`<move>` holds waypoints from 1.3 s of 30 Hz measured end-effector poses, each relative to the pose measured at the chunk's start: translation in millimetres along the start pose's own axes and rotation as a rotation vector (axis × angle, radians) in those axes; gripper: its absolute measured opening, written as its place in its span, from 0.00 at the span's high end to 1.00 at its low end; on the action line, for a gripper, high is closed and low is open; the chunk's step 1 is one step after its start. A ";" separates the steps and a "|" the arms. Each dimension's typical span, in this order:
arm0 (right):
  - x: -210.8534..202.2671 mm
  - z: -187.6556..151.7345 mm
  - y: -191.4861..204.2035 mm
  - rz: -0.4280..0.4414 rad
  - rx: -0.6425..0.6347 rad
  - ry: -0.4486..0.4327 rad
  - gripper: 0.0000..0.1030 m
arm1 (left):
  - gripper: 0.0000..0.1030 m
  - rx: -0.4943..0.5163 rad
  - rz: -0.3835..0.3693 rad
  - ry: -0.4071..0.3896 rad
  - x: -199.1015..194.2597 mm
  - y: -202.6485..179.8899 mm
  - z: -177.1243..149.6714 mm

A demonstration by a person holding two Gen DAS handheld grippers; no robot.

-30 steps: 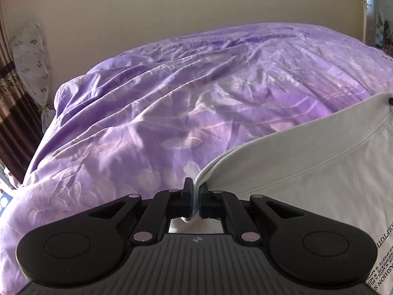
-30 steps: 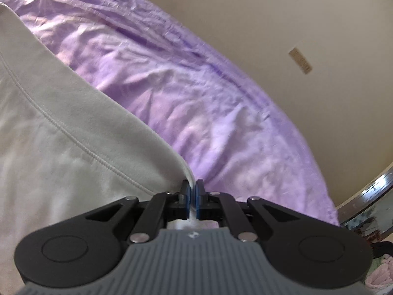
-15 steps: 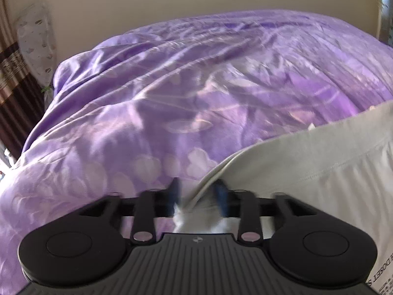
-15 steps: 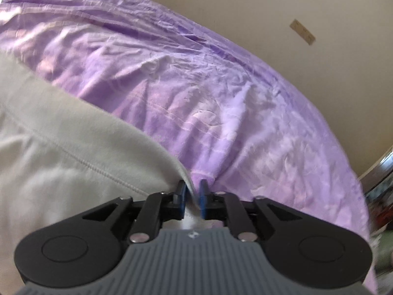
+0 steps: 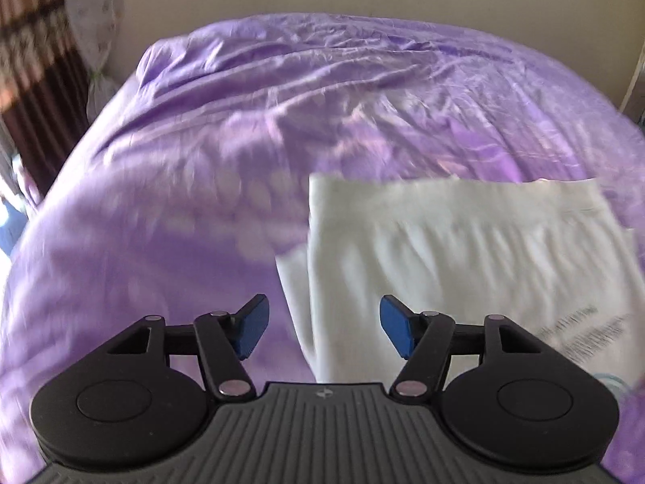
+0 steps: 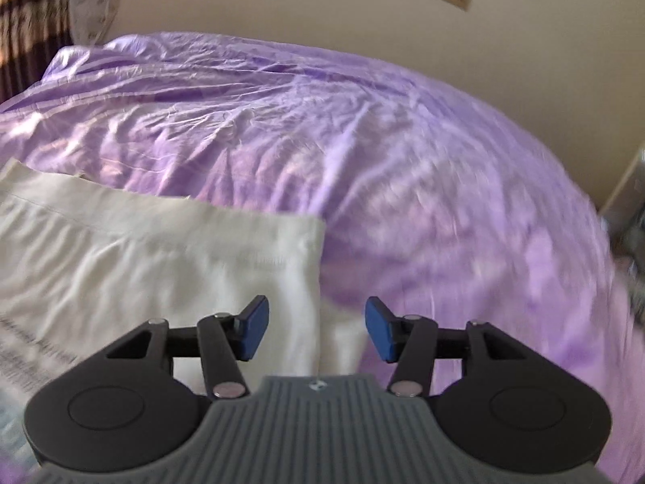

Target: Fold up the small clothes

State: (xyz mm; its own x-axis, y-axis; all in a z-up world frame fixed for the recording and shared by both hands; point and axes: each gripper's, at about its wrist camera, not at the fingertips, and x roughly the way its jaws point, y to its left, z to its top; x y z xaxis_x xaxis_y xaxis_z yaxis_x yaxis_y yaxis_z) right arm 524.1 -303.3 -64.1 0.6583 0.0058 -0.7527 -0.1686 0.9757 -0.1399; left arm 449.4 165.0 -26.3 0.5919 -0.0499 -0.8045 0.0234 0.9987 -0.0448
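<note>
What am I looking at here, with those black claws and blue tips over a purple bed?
Those are two tools that a person carries, one in each hand. Each has a wide-angle camera looking forward along its two fingers, so each picture is that tool's own view. One picture is from the left hand-held gripper, the other from the right hand-held gripper. Both have their blue-tipped fingers spread open and hold nothing. On the purple bedspread lies a white garment, folded flat; the right view shows its other side. Some print shows on it, too blurred to read. A beige wall stands behind the bed.
</note>
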 end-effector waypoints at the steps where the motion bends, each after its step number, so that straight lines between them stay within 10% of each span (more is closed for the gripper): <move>1: -10.0 -11.4 -4.9 0.015 0.036 0.010 0.52 | 0.28 -0.031 -0.013 0.003 -6.6 3.5 -10.9; 16: -54.6 -148.2 -45.8 0.183 0.433 0.095 0.63 | 0.31 -0.551 -0.213 0.023 -12.1 63.8 -133.1; 18: -52.3 -149.3 -45.1 0.190 0.429 0.084 0.68 | 0.45 -0.555 -0.212 0.029 -4.5 62.6 -136.6; 20: -45.7 -148.2 -46.3 0.185 0.433 0.097 0.85 | 0.83 -0.550 -0.206 0.034 -1.4 59.7 -137.9; 22: -39.2 -147.1 -48.8 0.200 0.441 0.120 0.98 | 0.90 -0.520 -0.185 0.021 -6.4 55.3 -136.4; 39: -21.4 -173.1 -45.6 0.121 0.356 0.150 1.00 | 0.92 -0.200 0.024 0.102 12.0 18.3 -132.0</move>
State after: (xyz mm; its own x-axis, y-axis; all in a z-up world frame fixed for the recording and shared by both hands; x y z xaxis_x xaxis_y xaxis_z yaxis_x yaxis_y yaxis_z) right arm 390.7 -385.9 -153.0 0.5306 0.1193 -0.8392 0.0437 0.9849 0.1676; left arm 350.6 181.6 -115.0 0.5056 -0.0367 -0.8620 -0.1564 0.9786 -0.1334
